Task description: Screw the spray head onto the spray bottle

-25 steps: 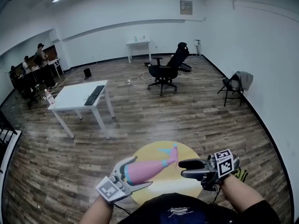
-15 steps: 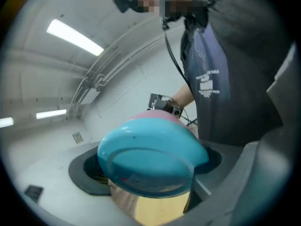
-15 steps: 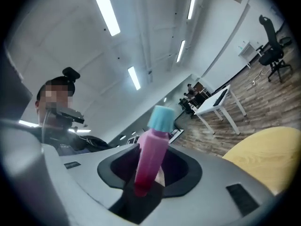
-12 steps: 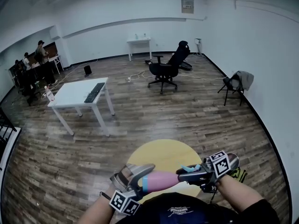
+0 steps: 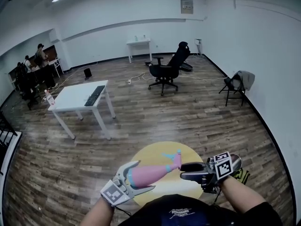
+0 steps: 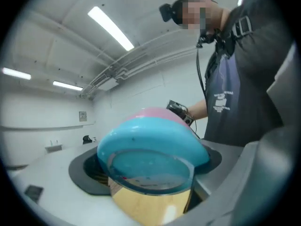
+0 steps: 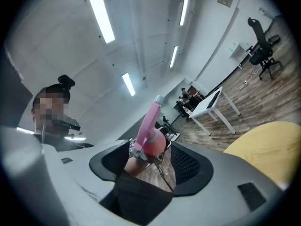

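A pink spray bottle (image 5: 146, 172) with a blue base lies tilted over the round yellow table (image 5: 155, 150). Its pink and teal spray head (image 5: 172, 158) sits on the neck and points up and to the right. My left gripper (image 5: 145, 175) is shut on the bottle's lower body. In the left gripper view the blue base (image 6: 150, 145) fills the space between the pads. My right gripper (image 5: 182, 170) hovers just right of the spray head, its jaws opening. In the right gripper view the spray head (image 7: 151, 119) shows beyond the gap of the right gripper (image 7: 148, 161), and no pad touches it.
A white table with a keyboard (image 5: 80, 97) stands to the far left, with a black office chair (image 5: 167, 69) behind the middle. A folding chair with cloth (image 5: 237, 84) is by the right wall. Several people (image 5: 33, 69) stand at desks far left. Wood floor surrounds the yellow table.
Half a second ago the bottle lay lower and level, with the right jaws at its spray head. Now the left gripper has tilted it back up and the right jaws stand apart from the head.
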Demonstrator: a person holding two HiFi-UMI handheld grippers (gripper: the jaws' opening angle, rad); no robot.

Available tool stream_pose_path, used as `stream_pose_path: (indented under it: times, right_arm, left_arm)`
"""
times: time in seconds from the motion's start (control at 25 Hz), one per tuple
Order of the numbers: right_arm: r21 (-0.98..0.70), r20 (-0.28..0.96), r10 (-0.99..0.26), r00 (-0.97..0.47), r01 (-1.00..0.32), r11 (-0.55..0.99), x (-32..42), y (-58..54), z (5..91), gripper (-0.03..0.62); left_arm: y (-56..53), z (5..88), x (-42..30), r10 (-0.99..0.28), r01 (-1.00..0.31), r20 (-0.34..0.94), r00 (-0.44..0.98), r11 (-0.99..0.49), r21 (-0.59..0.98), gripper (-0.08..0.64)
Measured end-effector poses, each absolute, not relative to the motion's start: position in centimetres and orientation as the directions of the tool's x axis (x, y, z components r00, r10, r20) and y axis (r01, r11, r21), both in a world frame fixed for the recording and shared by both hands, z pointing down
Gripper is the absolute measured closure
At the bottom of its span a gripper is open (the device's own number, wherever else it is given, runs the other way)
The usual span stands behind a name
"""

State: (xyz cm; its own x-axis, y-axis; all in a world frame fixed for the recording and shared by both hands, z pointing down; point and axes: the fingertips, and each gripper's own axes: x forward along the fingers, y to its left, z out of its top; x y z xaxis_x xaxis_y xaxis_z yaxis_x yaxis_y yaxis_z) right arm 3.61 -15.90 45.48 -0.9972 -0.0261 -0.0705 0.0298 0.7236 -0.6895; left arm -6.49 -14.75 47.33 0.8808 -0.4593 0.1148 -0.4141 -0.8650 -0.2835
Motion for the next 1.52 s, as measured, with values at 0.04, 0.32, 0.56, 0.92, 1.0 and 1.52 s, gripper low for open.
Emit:
stream_pose_path:
  times: [0.04,0.32,0.56,0.92,1.0,1.52]
  right_arm:
    - [-0.710,-0.072,-0.022,-0.997,0.036,0.703,3.4,-16.0,45.6,0.293]
    - [-0.702,-0.046,0.104,-0.993,0.106,0.704,1.6,-13.5,46.3,0.440]
    - [-0.828,-0.175,0.116,-0.978,0.210,0.519,2.2,-14.3,47.9,0.440]
    - [-0.713,-0.040,-0.005,-0.999,0.025,0.701,2.9,-16.1,47.0,0.313]
    - [-0.720,-0.028,0.006,-1.000,0.024,0.694,2.8,-15.8,47.4,0.313]
    - [-0.797,-0.213,0.085,-0.973,0.223,0.562,2.8,-14.3,46.6,0.449]
  left_arm:
    - [-14.4,47.8,-6.1,-0.469,-0.391,0.164,0.868,-0.848,-0.356,0.054]
    - [-12.5,48.7,-4.4,-0.529,-0.272,0.258,0.809,-0.725,-0.632,0.055]
    - [-12.6,49.0,-3.7,-0.640,-0.077,0.257,0.725,-0.445,-0.892,0.050]
    - [-15.2,49.9,-6.7,-0.476,-0.421,0.188,0.859,-0.866,-0.270,0.054]
    - [-14.3,50.1,-6.0,-0.471,-0.377,0.227,0.852,-0.854,-0.358,0.054]
    - [-12.8,48.0,-4.3,-0.648,-0.171,0.209,0.732,-0.472,-0.865,0.051]
